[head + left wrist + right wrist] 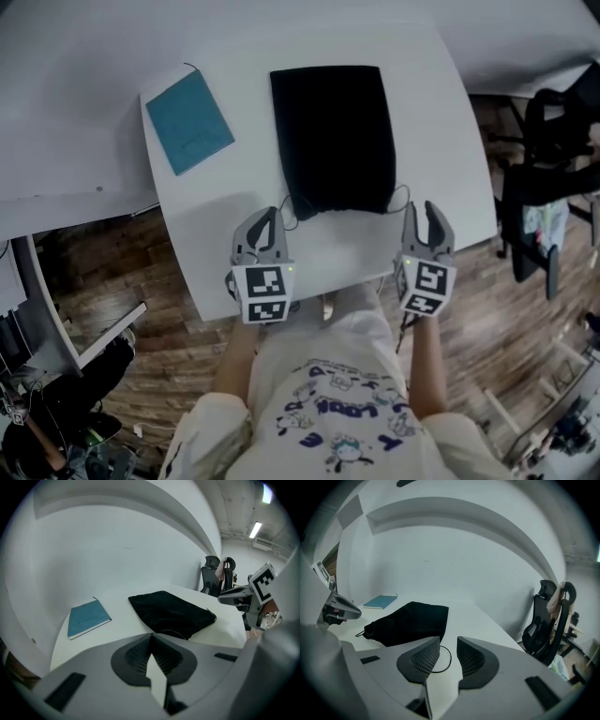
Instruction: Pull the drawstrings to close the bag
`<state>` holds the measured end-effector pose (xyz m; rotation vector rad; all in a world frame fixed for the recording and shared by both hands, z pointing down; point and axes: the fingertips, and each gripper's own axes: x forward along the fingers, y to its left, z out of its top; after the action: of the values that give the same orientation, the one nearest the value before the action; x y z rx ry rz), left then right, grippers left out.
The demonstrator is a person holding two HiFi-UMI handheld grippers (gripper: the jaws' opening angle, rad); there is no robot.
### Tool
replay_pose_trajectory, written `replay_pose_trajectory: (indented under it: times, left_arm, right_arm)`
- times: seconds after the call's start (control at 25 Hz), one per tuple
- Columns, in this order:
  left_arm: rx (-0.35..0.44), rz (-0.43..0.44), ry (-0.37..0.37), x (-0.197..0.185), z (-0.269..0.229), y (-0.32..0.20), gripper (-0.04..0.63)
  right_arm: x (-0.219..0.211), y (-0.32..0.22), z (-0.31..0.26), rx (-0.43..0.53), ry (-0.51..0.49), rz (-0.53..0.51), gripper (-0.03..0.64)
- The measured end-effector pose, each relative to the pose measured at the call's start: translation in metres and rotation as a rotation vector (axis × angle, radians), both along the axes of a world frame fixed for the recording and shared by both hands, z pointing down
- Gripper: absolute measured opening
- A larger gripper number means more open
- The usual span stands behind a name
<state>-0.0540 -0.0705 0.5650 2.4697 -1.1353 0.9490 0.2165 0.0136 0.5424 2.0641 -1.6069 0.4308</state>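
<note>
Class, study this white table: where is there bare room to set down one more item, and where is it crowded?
Free: the strip between the teal notebook and the black bag, and the table to the bag's right. Crowded: the near edge, with the drawstrings, left tool and right tool.

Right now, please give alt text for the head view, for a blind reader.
A black bag lies on a white table, its drawstring end toward the person. The left gripper, shut, and the right gripper, open, flank that end. A teal notebook lies farther left.
</note>
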Motion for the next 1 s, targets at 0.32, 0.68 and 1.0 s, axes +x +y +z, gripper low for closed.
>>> replay_pose_trajectory:
  times: [0.32, 0.68, 1.0]
  left_arm:
    - [-0.121, 0.071, -0.014, 0.007, 0.020, 0.005, 0.024]
    - [-0.187, 0.171, -0.053, 0.014, 0.035, 0.006, 0.089]
    - [-0.190, 0.222, -0.103, 0.024, 0.041, 0.000, 0.089]
  right_arm:
    - [-0.003, -0.016, 0.014, -0.076, -0.014, -0.099, 0.104]
    - [-0.002, -0.027, 0.019, -0.140, -0.035, -0.187, 0.104]
    - [0.001, -0.032, 0.029, -0.180, -0.047, -0.249, 0.104]
